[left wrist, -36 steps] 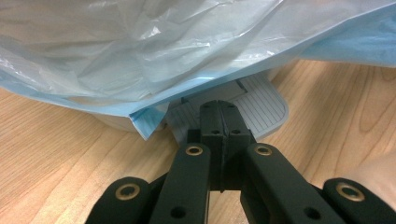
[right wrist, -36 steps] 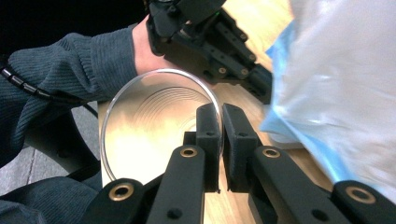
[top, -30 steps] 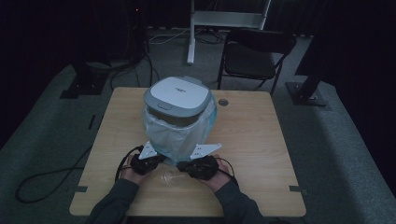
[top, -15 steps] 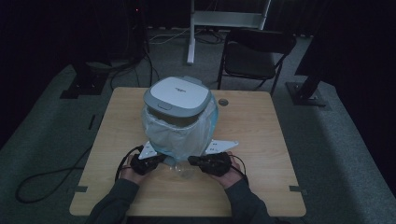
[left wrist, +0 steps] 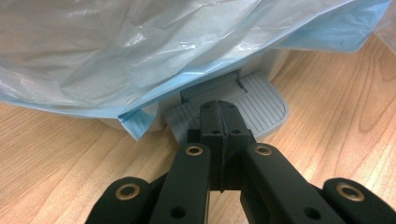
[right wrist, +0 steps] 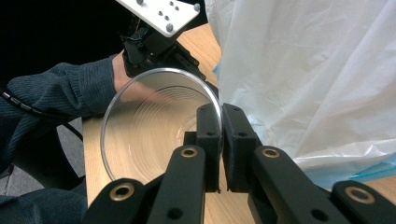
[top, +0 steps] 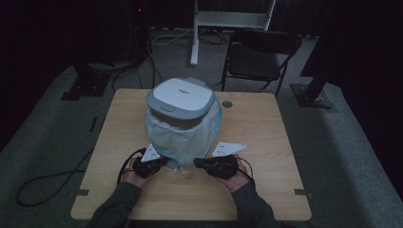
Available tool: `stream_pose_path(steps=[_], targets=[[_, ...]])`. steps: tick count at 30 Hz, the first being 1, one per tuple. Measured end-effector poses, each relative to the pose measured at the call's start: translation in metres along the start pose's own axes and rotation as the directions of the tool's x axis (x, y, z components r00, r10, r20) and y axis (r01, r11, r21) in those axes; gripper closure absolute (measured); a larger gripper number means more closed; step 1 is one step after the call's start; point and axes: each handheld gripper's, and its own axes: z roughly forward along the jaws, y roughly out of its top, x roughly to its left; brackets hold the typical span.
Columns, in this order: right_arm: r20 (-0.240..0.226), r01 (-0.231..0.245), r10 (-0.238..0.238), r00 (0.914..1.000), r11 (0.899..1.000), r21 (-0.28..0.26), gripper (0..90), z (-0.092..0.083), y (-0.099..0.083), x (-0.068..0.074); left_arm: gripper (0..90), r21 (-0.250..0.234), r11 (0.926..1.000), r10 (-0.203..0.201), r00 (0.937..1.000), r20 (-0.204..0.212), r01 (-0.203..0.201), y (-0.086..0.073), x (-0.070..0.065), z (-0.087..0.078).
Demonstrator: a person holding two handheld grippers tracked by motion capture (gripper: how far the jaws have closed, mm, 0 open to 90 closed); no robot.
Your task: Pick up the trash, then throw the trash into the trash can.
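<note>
Centrally in the high view stands a pedal bin (top: 183, 107) with a rounded-square white and grey lid, a thin translucent bag (top: 183, 137) with a pale blue hem draped over its sides in crinkled folds. It sits on a light wooden table (top: 266, 142) with visible grain, set on grey carpet in a dark room; a black folding chair (top: 259, 59) and a white stand (top: 228, 21) fill the upper part of the frame, and a cable (top: 43, 185) loops across the floor at lower left.

Low in that frame a person's dark-sleeved forearms bring both tools to the foot of the bin. The left gripper (top: 159, 163) sits at lower centre-left, the right gripper (top: 197, 163) just right of it.

Closer in, the left gripper view shows what the overhead camera cannot: a grey ribbed foot pedal (left wrist: 259, 105) jutting from the bin's base under the bag's blue edge. The left gripper (left wrist: 219, 105) has its jaws pressed together with nothing between them, tips over the pedal; whether they touch it I cannot tell.

Similarly, the right gripper view reveals a clear plastic cup (right wrist: 154, 126), round-rimmed with fine rings on its wall, lying on its side. The right gripper (right wrist: 221, 112) is clenched on its rim at centre frame, white bag (right wrist: 317, 79) filling the right, the other hand (right wrist: 126, 65) at upper left.
</note>
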Motion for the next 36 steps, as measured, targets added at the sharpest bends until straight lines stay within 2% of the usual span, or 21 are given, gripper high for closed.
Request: stream_pose_path(steps=[17,23,28,36], targets=[[-0.042,0.012,-0.016,0.9990,0.996,-0.089,86.3,-0.024,0.014,0.008,90.0,-0.003,1.0000,-0.001,1.0000,0.001,0.001,0.000,0.000,0.000],[-0.051,0.016,-0.022,0.9985,0.994,-0.106,86.3,-0.028,0.017,0.009,90.0,-0.004,1.0000,-0.004,1.0000,-0.001,0.004,0.000,0.000,0.000],[-0.054,0.017,-0.025,0.9983,0.991,-0.133,86.4,-0.034,0.024,0.010,90.0,-0.004,1.0000,-0.003,1.0000,-0.002,0.003,0.000,0.000,0.000],[-0.066,0.011,-0.025,0.9975,0.980,-0.200,86.4,-0.044,0.037,0.007,90.0,-0.005,1.0000,-0.007,1.0000,0.001,0.007,0.000,0.000,0.000]])
